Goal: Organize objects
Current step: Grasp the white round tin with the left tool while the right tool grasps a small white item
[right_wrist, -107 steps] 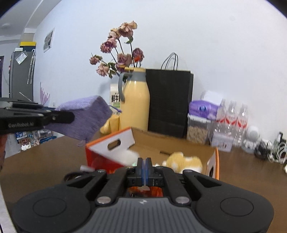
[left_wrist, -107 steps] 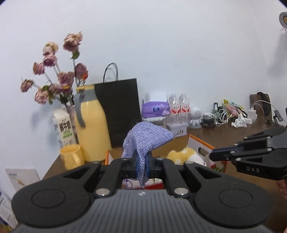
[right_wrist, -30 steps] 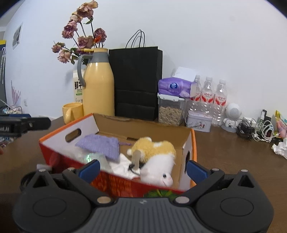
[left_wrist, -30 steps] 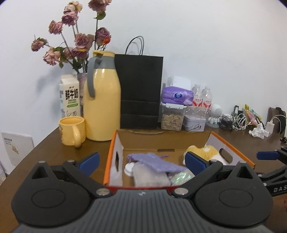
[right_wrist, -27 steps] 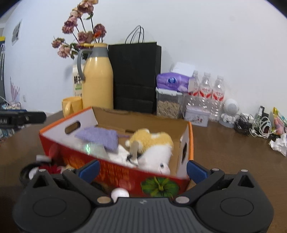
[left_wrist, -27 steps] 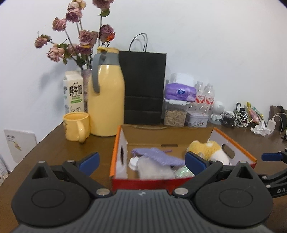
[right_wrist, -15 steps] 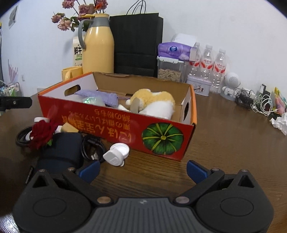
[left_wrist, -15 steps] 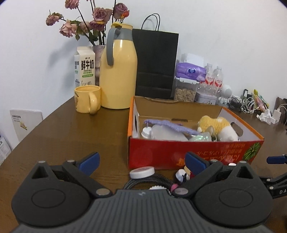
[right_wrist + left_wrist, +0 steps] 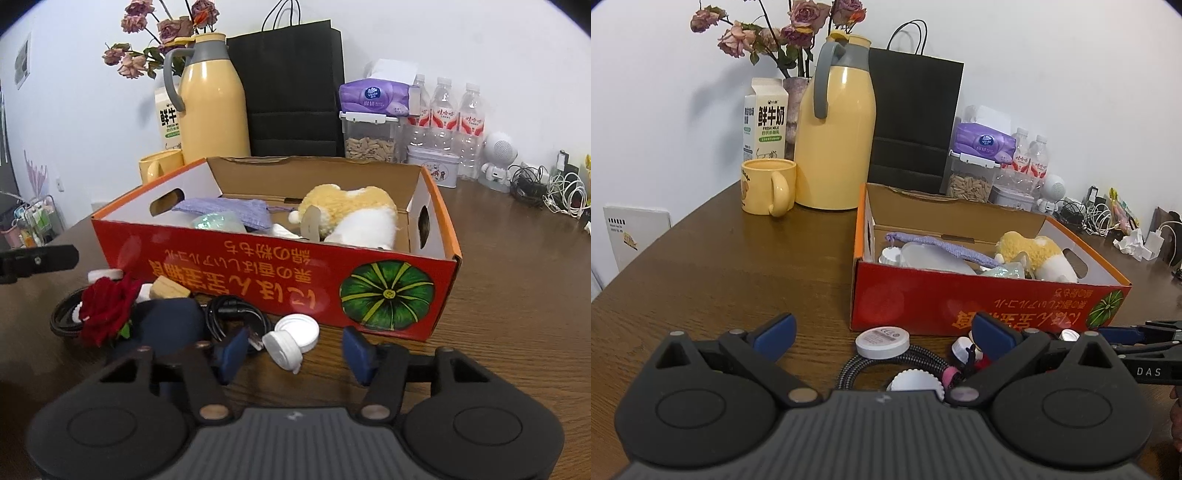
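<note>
A red cardboard box [image 9: 280, 280] sits on the brown table and holds a purple cloth [image 9: 225, 208], a yellow-and-white plush toy [image 9: 354, 214] and some pale items. Loose things lie in front of it: a red rose [image 9: 107, 306], a dark blue pouch [image 9: 166, 325], a black cable [image 9: 232, 314] and a white flip-cap lid [image 9: 291, 338]. My right gripper [image 9: 293, 350] hangs low over the table. Its jaws are closing, with the white flip-cap lid between them and the pads clear of it. My left gripper [image 9: 882, 330] is open wide above a round white lid [image 9: 882, 338] and a braided cable [image 9: 849, 369].
Behind the box stand a yellow jug [image 9: 834, 133], a yellow mug [image 9: 764, 186], a milk carton [image 9: 764, 118], a black paper bag [image 9: 912, 118], a seed jar [image 9: 369, 140] and water bottles [image 9: 443, 110]. Chargers and cables [image 9: 546, 188] clutter the far right.
The purple cloth that my left gripper held now lies in the box. Both grippers have sunk to the loose items in front of the box. The right jaws have narrowed.
</note>
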`<state>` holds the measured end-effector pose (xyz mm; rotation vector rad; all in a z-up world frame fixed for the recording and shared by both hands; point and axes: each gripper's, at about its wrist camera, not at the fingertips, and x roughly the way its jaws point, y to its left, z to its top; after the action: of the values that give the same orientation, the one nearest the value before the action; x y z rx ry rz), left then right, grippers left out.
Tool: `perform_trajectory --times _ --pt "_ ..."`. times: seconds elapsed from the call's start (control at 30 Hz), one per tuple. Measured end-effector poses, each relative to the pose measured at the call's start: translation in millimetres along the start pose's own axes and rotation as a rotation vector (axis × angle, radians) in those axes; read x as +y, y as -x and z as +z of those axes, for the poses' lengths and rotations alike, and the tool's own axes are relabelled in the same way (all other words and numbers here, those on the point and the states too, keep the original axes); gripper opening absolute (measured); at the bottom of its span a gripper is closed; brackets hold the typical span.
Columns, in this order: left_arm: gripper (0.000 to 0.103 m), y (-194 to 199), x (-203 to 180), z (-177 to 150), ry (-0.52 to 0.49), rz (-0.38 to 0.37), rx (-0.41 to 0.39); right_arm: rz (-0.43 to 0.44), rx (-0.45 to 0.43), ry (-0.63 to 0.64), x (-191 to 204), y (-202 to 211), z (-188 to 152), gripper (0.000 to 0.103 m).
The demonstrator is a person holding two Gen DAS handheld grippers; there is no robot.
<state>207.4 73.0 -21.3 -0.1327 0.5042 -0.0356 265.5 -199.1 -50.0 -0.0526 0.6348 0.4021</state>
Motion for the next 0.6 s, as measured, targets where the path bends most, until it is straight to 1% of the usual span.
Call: perform_trajectory --times 0.03,0.17,0.23,0.27,0.3,0.43,0.6 --pt "0.103 -0.3 -0.1 -0.4 0.002 -0.002 0.001 0.007 -0.003 -0.004 -0.2 -0.1 -0.2 0.046" --pt "0.103 -2.0 0.0 -2.0 0.008 -0.002 0.009 0.031 -0.006 -0.003 0.6 1.0 -2.1 0.036" --pt "0.103 -1.9 0.1 -2.2 0.01 0.0 0.01 0.044 0.0 0.002 1.6 1.2 -3.5 0.024" --pt "0.103 -2.1 0.3 -1.9 0.011 0.0 0.009 0.049 0.002 0.005 2.5 1.3 -4.4 0.021" --pt "0.103 -2.1 0.0 -2.2 0.011 0.002 0.01 0.048 0.003 0.008 3.2 1.5 -4.9 0.012" --pt "0.103 -4.9 -0.6 -2.1 0.012 0.01 0.02 0.07 -0.01 0.004 3.5 4.0 -5.9 0.011" --pt "0.103 -9.3 0.3 -2.0 0.016 0.028 0.037 0.075 -0.04 -0.008 1.4 9.1 -6.2 0.011"
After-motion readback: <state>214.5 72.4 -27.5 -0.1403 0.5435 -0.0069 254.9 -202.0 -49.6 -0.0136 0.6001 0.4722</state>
